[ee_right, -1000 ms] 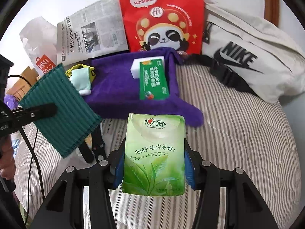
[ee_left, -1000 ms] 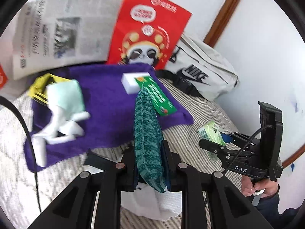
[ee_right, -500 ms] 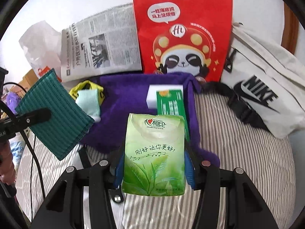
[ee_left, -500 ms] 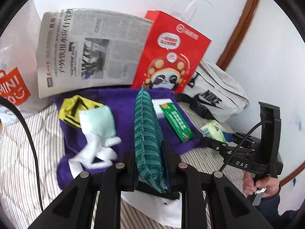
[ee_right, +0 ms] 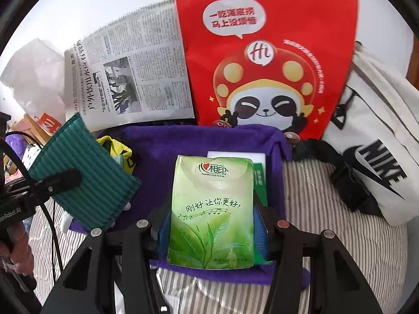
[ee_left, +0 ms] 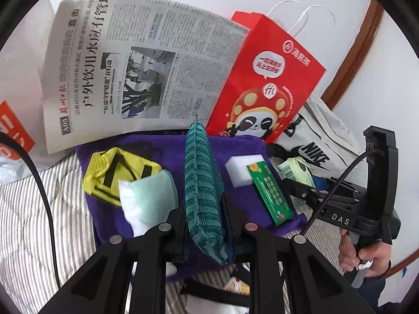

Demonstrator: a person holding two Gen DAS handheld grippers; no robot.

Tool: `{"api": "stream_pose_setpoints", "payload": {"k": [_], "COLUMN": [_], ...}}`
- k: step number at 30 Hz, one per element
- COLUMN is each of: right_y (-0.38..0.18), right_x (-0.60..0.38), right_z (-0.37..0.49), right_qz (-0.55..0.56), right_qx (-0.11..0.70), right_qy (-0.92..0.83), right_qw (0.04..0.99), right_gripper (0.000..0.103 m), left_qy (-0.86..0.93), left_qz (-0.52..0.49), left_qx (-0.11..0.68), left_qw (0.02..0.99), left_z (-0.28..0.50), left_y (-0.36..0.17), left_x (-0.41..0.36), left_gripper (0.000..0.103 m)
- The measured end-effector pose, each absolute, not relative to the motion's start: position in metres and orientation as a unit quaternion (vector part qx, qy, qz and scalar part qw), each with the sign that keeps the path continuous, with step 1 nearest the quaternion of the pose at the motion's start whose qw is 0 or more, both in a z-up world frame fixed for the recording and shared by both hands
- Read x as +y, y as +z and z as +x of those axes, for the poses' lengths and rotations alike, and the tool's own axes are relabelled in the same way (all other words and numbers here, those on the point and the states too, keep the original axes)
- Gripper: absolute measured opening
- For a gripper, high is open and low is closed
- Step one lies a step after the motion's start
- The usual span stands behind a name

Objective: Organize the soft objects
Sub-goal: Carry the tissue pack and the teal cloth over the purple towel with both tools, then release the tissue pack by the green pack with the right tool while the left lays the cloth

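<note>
A: Largest first?
B: Striped bed (ee_right: pixel 327 209). On it, purple towel (ee_right: pixel 199 141); behind, newspaper (ee_left: pixel 136 73), red bag (ee_right: pixel 264 52), white bag (ee_right: pixel 377 130).

A: On the towel?
B: Yellow mesh (ee_left: pixel 115 167), mint sock (ee_left: pixel 152 196), white sponge (ee_left: pixel 243 167), green box (ee_left: pixel 272 196).

A: Held items?
B: Left gripper (ee_left: pixel 205 225): fingers clamped on a teal cloth (ee_left: pixel 201 183), edge-up over the towel. Right gripper (ee_right: pixel 212 235): fingers clamped on a tissue pack (ee_right: pixel 212 209), over the towel's near edge.
</note>
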State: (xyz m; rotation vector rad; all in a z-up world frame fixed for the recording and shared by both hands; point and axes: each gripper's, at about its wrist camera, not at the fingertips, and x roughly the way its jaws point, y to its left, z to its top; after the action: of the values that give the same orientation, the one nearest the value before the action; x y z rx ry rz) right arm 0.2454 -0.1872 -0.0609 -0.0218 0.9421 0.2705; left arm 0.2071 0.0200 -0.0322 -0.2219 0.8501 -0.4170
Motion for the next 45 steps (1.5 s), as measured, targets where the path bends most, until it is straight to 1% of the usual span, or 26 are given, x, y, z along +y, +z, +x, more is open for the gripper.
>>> {"api": "stream_pose_setpoints", "payload": {"k": [5,13,21,32,36,40,45], "right_y": [-0.069,-0.088,-0.111,-0.128,-0.131,-0.146,-0.146], "right_x": [-0.177,-0.166,-0.148,-0.132,-0.121,-0.111,-0.107], "right_z": [0.256,0.261,0.269,0.271,0.269,0.274,0.277], "right_qz": [-0.025,-0.044,-0.063,-0.11,-0.107,-0.112,-0.105], "right_qx": [0.457,0.473,0.494,0.494,0.497,0.513,0.511], "right_qy": [0.133,0.139,0.154,0.152,0.175,0.174,0.175], "right_qw": [0.879,0.869,0.853,0.849,0.843,0.833,0.835], "right_gripper": [0.051,0.051,0.051,0.051,0.051,0.051,0.051], "left_qy": [-0.197,-0.19,-0.192,-0.185,-0.19,-0.188,-0.19], "left_qz": [-0.113,-0.118,-0.143,-0.127,-0.134,-0.137,-0.138], "left_qx": [0.414,0.422,0.423,0.444,0.443,0.446,0.447], "left_qw": [0.882,0.878,0.874,0.867,0.866,0.864,0.863], "left_z": [0.231,0.249,0.256,0.265,0.266,0.267,0.267], "left_y": [-0.039,-0.054,-0.061,-0.082,-0.083,-0.086,-0.087], "left_x": [0.021,0.023,0.034,0.021,0.023,0.026,0.028], "left_gripper": [0.02,0.02,0.02,0.02,0.02,0.02,0.021]}}
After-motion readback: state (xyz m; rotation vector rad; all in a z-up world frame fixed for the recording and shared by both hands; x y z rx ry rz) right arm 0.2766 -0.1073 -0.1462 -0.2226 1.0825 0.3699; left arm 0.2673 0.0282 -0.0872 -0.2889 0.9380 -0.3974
